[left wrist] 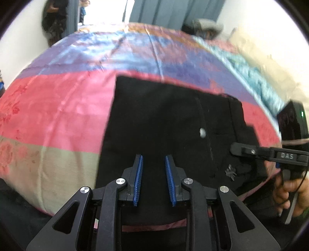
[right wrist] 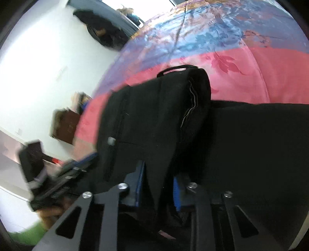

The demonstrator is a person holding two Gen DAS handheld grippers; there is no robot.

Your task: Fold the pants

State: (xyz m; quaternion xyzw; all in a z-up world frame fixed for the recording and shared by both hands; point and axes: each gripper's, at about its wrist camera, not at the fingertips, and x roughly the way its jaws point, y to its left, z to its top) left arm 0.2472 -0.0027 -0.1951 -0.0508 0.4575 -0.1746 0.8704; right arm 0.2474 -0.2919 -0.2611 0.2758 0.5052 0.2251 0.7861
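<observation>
left hand-held gripper [left wrist: 154, 173]: jaws narrowly apart, angled down | right hand-held gripper [right wrist: 158, 185]: clamped on cloth

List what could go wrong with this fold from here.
The right gripper pinches only a narrow ridge of the black pants, so the cloth may slip out. The left gripper hovers with nothing between its pads, so that side could drag and bunch on the slick bedspread.

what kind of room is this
Most likely a bedroom: black pants lie on a bed's striped satin quilt, with grey-blue curtains beside a bright window behind.
</observation>
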